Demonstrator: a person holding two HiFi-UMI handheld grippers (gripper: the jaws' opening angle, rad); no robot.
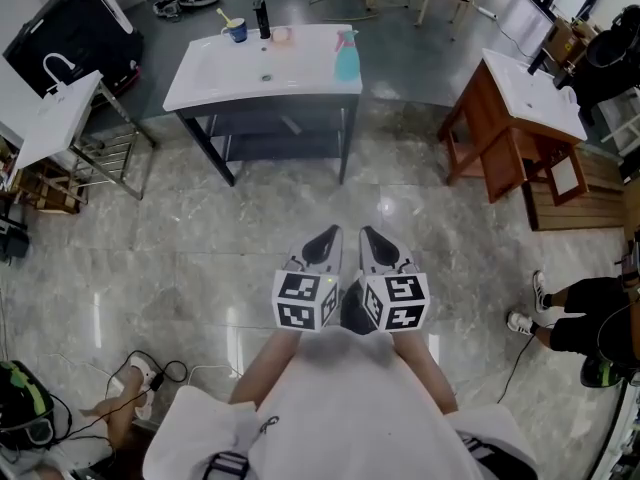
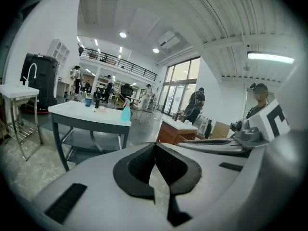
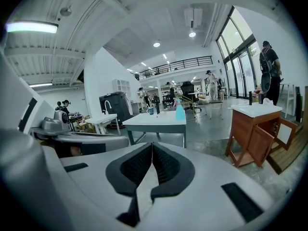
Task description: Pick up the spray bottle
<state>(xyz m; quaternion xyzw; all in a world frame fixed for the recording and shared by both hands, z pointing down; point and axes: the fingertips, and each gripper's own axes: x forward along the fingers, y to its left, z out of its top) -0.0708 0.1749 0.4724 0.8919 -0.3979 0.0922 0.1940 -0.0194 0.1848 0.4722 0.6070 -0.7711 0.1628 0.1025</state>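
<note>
**Head view.** The floor [image 1: 200, 238] is glossy grey marble with light glare on it. At the far side stands a white table [image 1: 215, 73] on a dark frame, with a sink basin in its top. The bottle [image 1: 347, 56], light blue, stands upright near the table's right edge. A cup [image 1: 236, 30] and a dark flask [image 1: 262, 18] stand at the back edge. To the right is a wooden cabinet [image 1: 500, 158] with a white top. To the left are a second white sink [image 1: 55, 118] on a metal rack and a black machine [image 1: 70, 33]. The left gripper [image 1: 325, 236] and right gripper [image 1: 370, 236] are side by side over bare floor, well short of the table. A person's leg [image 1: 575, 318] shows at the right edge.

**Left gripper view.** The left gripper [image 2: 155, 146] has its jaws closed tip to tip with nothing between them. Beyond it, the bottle [image 2: 125, 113] stands on the near right corner of the table [image 2: 82, 114], and the cabinet [image 2: 175, 131] is to the right. The hall is tall and white, with a railed upper gallery, large windows and ceiling lights. People stand far off.

**Right gripper view.** The right gripper [image 3: 151, 148] is also closed and empty. Ahead, the bottle [image 3: 180, 111] stands on the table [image 3: 159, 121]. The cabinet [image 3: 250, 129] is to the right, with the windows behind it.
</note>
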